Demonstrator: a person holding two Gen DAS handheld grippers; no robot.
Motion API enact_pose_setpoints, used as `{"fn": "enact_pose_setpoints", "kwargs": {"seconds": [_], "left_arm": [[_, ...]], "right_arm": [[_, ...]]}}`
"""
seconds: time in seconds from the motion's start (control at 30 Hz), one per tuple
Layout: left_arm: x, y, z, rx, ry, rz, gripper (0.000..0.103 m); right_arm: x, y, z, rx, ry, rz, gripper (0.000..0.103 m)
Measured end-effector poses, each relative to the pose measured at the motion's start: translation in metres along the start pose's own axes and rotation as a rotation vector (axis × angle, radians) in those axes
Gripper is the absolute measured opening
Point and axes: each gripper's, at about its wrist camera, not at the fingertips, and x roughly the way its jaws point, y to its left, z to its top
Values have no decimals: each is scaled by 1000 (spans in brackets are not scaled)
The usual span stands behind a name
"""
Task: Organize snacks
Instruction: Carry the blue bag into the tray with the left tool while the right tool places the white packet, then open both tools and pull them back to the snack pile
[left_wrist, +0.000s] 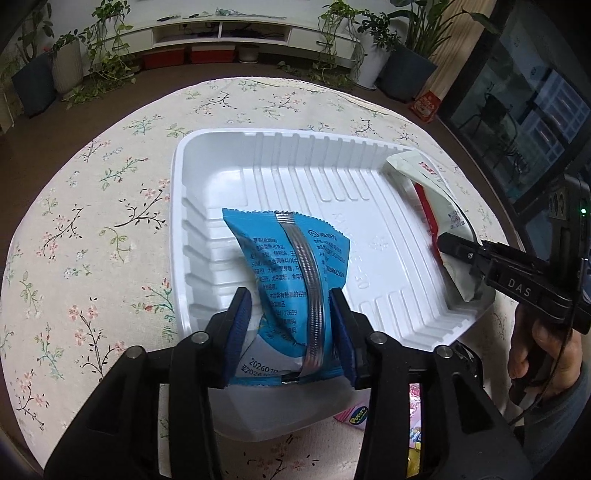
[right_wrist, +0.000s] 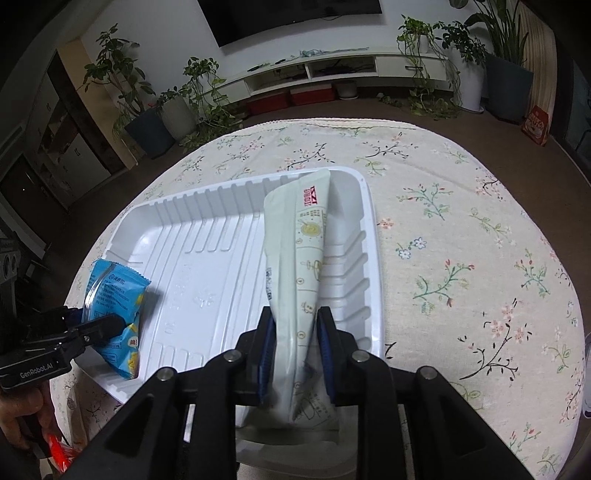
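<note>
A white ribbed plastic tray (left_wrist: 280, 155) (right_wrist: 207, 206) lies on the floral tablecloth. My left gripper (left_wrist: 291, 314) is shut on a blue snack packet (left_wrist: 291, 258) and holds it over the tray's left side; the packet (right_wrist: 114, 291) and gripper (right_wrist: 99, 328) also show in the right wrist view. My right gripper (right_wrist: 293, 332) is shut on a long white snack pouch (right_wrist: 299, 240) that reaches over the tray's right side. In the left wrist view that pouch (left_wrist: 439, 192) leans on the right rim, with the right gripper (left_wrist: 458, 251) on it.
The round table (right_wrist: 461, 221) carries a floral cloth. A pink snack pack (left_wrist: 354, 413) lies near the tray's near edge, under my left gripper. Something red (right_wrist: 59, 450) lies by the hand at lower left. Potted plants and a low white TV cabinet stand beyond the table.
</note>
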Motion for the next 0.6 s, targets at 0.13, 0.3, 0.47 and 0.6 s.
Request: {"fn": "enact_pose_setpoints", "kwargs": {"seconds": [0.13, 0.3, 0.47, 0.6], "left_arm": [[-2, -4, 0, 15, -5, 2, 53], [-6, -9, 1, 25, -15, -5, 64], [-18, -10, 2, 16, -49, -2, 75], [-41, -7, 2, -2, -100, -22, 75]], "right_arm": [[-2, 3, 0, -14, -8, -12, 33], [-6, 9, 1, -33, -15, -4, 52], [-19, 12, 1, -50, -60, -30, 64], [-30, 11, 2, -50, -87, -36, 68]]}}
